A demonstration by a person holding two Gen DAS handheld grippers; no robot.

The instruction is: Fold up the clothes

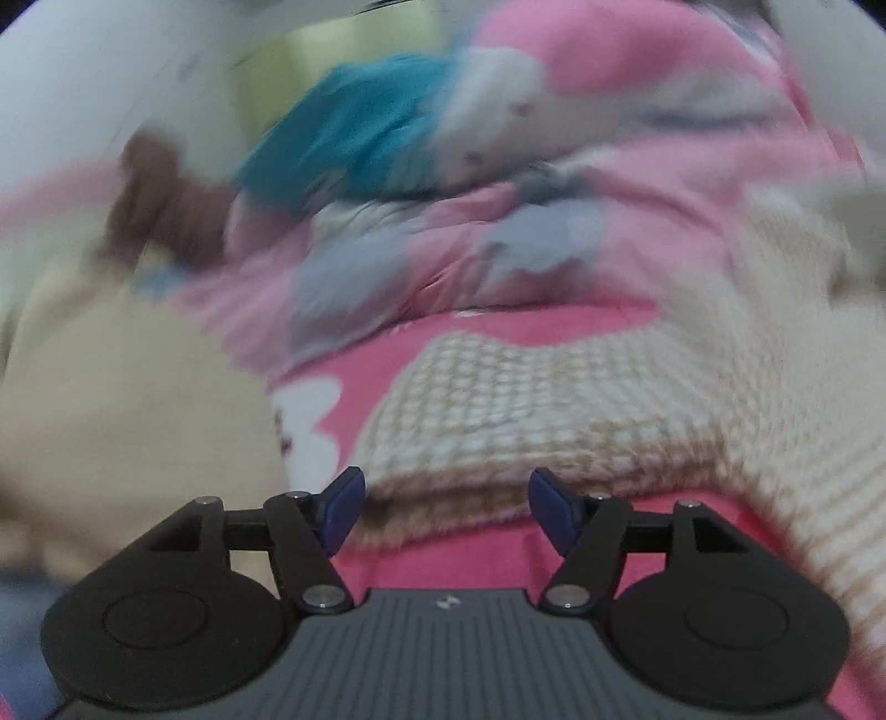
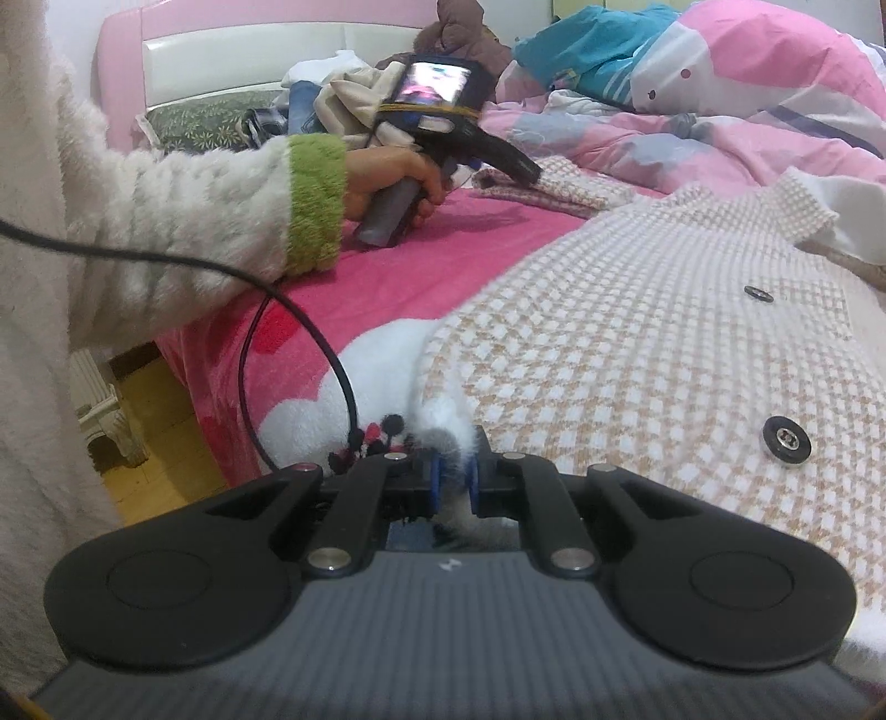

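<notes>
Landmark for all places: the pink bed sheet (image 2: 454,260), plush, with white cartoon patches.

Far left of the right wrist view: a person's sleeve (image 2: 183,216), shaggy cream fleece with a lime-green cuff. A thin black cable (image 2: 310,327) loops down in front of it over the near-left edge of the sheet. Beyond the cuff, the person's hand (image 2: 398,185) grips the handle of the left gripper (image 2: 529,169), held above the sheet's far part. Its tip is at a folded-over sleeve of the jacket (image 2: 637,360).

The jacket: cream and tan houndstooth knit, coarse weave, white fluffy trim, round black buttons (image 2: 786,441). It lies spread flat on the right half of the sheet, with one sleeve reaching toward the far left.

Left wrist view, motion-blurred: left gripper (image 1: 446,501) jaws stand well apart, nothing between the blue pads (image 1: 343,509). The jacket (image 1: 526,410) edge lies just ahead of and below the pads; contact cannot be told.

Near centre, right wrist view: right gripper (image 2: 455,483) jaws nearly together, pinching the jacket's white fluffy hem at the sheet's near edge.

Right, beyond the sheet: rumpled pink quilt (image 2: 664,138), smooth cotton with grey-blue prints, and a teal garment (image 2: 587,44) on top.
</notes>
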